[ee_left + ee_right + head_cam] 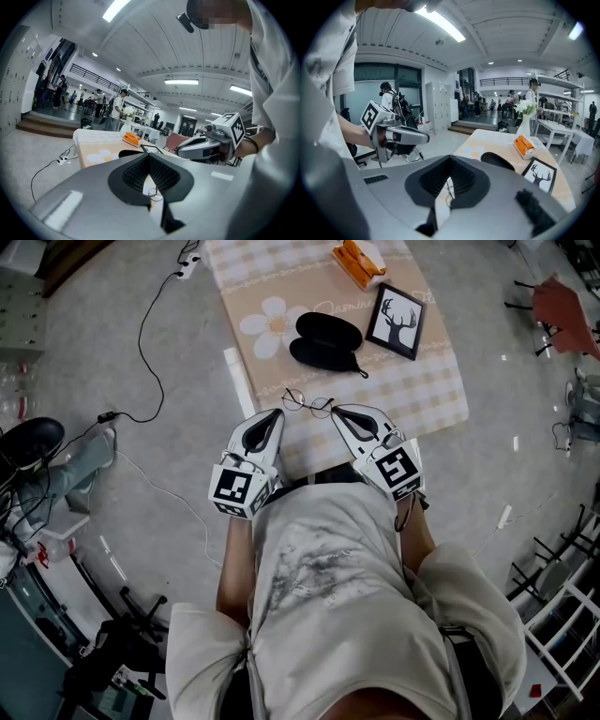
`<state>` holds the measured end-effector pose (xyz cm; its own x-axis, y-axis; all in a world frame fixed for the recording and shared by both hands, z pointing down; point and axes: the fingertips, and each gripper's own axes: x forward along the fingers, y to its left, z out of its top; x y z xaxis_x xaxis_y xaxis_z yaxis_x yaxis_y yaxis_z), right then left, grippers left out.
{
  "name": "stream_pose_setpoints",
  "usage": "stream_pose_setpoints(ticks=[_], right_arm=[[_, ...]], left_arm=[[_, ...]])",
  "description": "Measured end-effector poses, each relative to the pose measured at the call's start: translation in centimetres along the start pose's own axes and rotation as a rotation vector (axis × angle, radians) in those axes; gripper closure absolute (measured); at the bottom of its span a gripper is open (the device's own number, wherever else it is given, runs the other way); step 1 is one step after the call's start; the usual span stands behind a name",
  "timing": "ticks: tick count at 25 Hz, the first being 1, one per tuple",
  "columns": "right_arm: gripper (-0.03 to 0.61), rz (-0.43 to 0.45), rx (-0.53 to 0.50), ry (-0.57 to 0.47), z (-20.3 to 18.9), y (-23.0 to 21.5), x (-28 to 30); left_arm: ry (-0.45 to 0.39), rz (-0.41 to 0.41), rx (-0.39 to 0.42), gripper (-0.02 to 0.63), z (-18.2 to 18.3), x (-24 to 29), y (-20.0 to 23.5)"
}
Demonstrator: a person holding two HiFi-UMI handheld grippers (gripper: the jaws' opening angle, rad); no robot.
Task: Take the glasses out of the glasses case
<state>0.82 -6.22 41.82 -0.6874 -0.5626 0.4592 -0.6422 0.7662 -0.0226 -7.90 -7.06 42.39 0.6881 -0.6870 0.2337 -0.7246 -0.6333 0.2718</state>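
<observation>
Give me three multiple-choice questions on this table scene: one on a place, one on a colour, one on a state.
1. Where do the glasses lie?
A in the case
B on the cloth
C between a gripper's jaws

2. What colour is the glasses case?
A orange
B white
C black

3. How are the left hand-held gripper and the right hand-held gripper?
A both shut, empty
B both gripping the glasses
C both wide open

Key: B, the glasses rest on the cloth near the table's edge; C, both halves are black; A, each gripper view shows jaws together, nothing held.
</observation>
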Motion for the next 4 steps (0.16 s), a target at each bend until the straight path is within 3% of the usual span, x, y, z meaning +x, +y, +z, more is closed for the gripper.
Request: stream_pose_setpoints(ticks=[4], right_arm=[[0.563,0.001,0.003,0.0,0.16,-0.12,0.15]], left_arm=[[0.003,0.0,0.002,0.606,0.11,0.14,0.15]])
